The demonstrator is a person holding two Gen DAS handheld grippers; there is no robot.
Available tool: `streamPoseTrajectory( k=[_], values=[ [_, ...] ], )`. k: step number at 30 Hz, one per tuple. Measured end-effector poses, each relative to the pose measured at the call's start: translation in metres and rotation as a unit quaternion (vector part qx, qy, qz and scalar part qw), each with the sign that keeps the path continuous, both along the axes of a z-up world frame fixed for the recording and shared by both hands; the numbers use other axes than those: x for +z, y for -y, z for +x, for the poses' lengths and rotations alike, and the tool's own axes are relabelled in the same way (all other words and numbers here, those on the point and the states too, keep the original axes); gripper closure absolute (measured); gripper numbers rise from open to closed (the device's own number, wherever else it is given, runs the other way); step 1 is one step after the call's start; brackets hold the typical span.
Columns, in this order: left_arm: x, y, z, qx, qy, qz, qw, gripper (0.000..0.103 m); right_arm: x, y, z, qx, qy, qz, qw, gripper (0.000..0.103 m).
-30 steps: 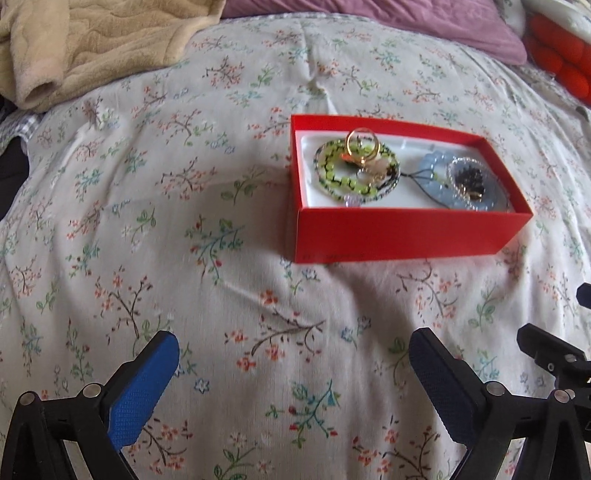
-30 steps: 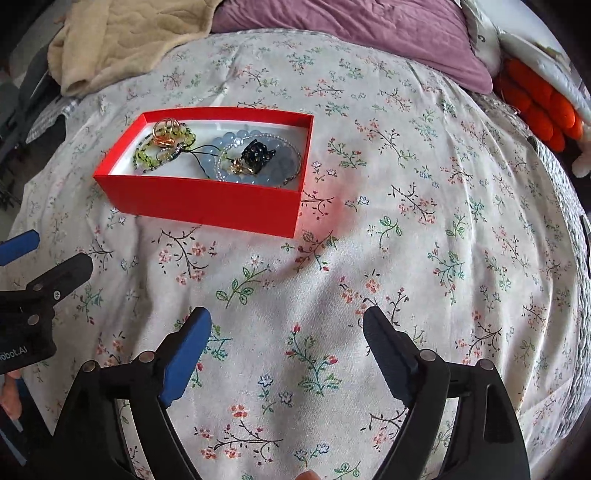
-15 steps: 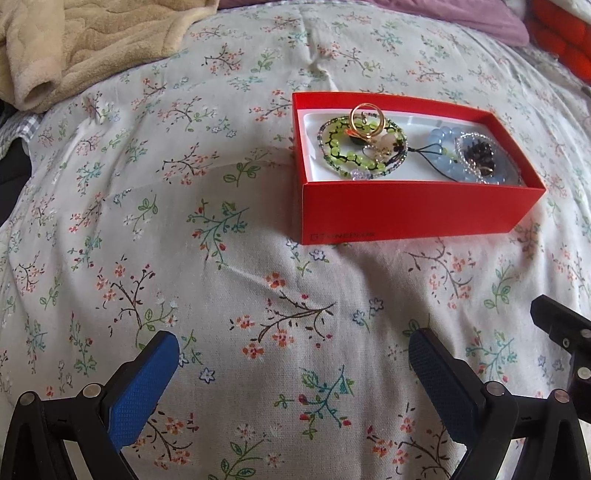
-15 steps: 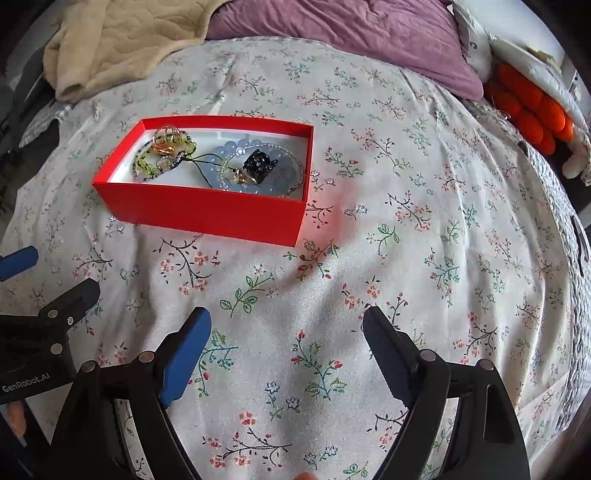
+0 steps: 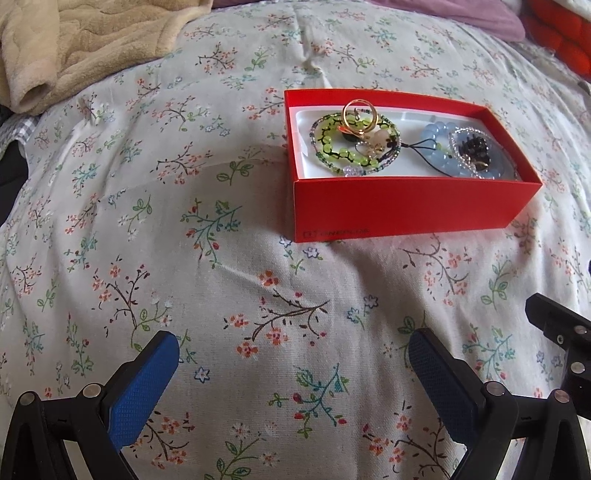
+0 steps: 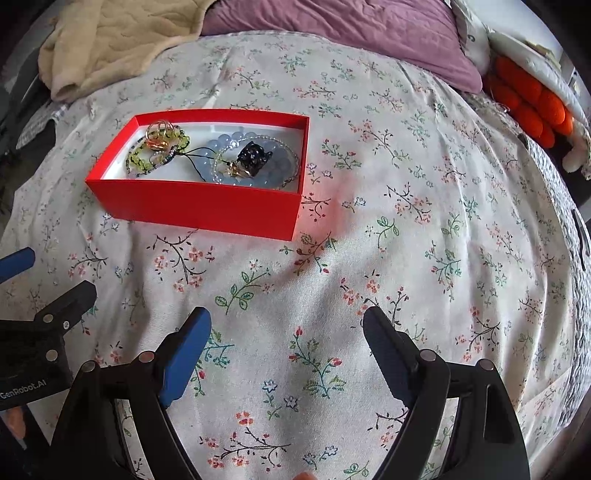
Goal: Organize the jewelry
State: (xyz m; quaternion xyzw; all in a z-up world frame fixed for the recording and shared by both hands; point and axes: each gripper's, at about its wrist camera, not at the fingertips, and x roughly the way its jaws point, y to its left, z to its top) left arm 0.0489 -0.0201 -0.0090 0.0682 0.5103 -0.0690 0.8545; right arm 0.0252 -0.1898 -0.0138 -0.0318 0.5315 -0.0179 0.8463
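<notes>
The red jewelry box lies open-topped on the floral bedspread, its long axis running across my view from side to side, one long red wall facing me. Seen from my right wrist, it sits skewed, its near right corner pointing down toward me. Inside, on the white lining, the green beaded bracelet lies flat at the left end with a gold ring standing on it, and the pale blue beaded bracelet lies at the right end with a dark beaded piece on top.

My left gripper hangs low in front of the box, well short of it; the box stands ahead and a little to the right of the gap between my blue pads. The jaws are spread wide with only cloth between them. My right gripper is spread wide too and holds nothing; the box is ahead and off to its left, well apart from the fingertips. Both grippers tilt steeply down at the bedspread, side by side, and neither touches the box. A beige blanket and a purple pillow lie beyond it.
</notes>
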Motion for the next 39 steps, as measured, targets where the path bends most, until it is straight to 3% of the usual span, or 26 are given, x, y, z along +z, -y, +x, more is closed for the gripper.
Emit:
streamPoseTrajectory(
  k=[39],
  values=[
    [0.0031,0.0022,-0.0020,0.001,0.002,-0.004,1.0000,0.001,0.0003,0.0021,-0.0003,-0.008,0.000,0.001,1.000,0.016]
  ],
)
